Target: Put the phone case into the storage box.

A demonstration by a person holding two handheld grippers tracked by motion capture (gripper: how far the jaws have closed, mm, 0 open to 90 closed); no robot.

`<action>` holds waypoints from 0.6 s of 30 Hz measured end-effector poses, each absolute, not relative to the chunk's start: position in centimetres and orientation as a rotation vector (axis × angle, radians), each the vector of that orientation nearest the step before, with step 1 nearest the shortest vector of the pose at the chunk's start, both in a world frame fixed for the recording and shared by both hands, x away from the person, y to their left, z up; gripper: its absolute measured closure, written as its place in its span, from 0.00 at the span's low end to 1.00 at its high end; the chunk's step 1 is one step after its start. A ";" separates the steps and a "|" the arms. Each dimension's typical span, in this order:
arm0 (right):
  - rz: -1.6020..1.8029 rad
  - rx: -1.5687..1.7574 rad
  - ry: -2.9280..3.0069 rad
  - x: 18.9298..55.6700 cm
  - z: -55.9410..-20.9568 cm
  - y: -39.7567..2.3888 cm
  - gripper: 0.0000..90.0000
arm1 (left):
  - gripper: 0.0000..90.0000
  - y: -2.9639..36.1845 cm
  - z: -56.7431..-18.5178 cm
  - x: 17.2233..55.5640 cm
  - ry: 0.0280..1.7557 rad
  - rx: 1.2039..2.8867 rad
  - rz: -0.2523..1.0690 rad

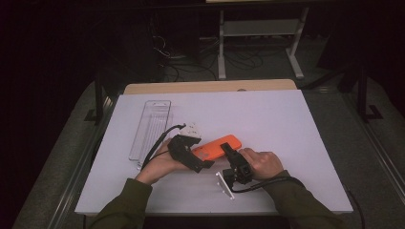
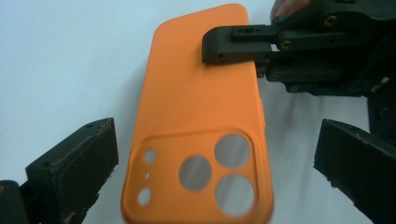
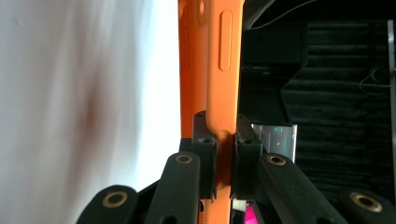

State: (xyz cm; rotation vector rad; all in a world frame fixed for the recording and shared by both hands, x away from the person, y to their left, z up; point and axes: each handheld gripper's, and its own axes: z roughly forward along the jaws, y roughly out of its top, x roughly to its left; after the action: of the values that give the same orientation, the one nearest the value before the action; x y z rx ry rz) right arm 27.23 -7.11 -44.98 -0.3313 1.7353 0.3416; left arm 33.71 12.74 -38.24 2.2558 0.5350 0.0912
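Right gripper (image 3: 225,163) edge-on, clamping orange phone case (image 3: 219,70)

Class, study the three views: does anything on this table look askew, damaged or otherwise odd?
Nothing looks damaged or spilled. The orange phone case is intact and empty, its camera cutouts showing the white table behind. The right claw pinches its edge; the left claw stands open around it. The clear tray lies undisturbed.

**My count of the table**

I count one orange phone case (image 1: 217,147), with five round cutouts showing in its camera block in the left gripper view. I see one long clear plastic tray (image 1: 151,126), one small clear plastic piece (image 1: 225,185) near the front edge, and one small white item (image 1: 192,129), too small to identify. Two grippers: left gripper (image 1: 203,162), right gripper (image 1: 225,148).
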 end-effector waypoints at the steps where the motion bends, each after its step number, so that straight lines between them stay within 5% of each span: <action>1: 0.339 -0.321 1.740 27.3 -45.0 -7.3 0.90 | 0.00 12.8 -38.2 33.7 0.540 2.242 0.086; 18: 0.284 -0.213 1.770 29.0 -44.4 -9.8 0.90 | 0.00 15.1 -38.1 34.5 0.502 2.173 0.129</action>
State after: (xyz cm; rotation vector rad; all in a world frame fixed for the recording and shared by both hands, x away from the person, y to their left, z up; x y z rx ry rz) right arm 29.00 -9.80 -44.41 -0.2132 1.7697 0.2839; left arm 34.48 15.06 -38.06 2.1728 0.5019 0.1291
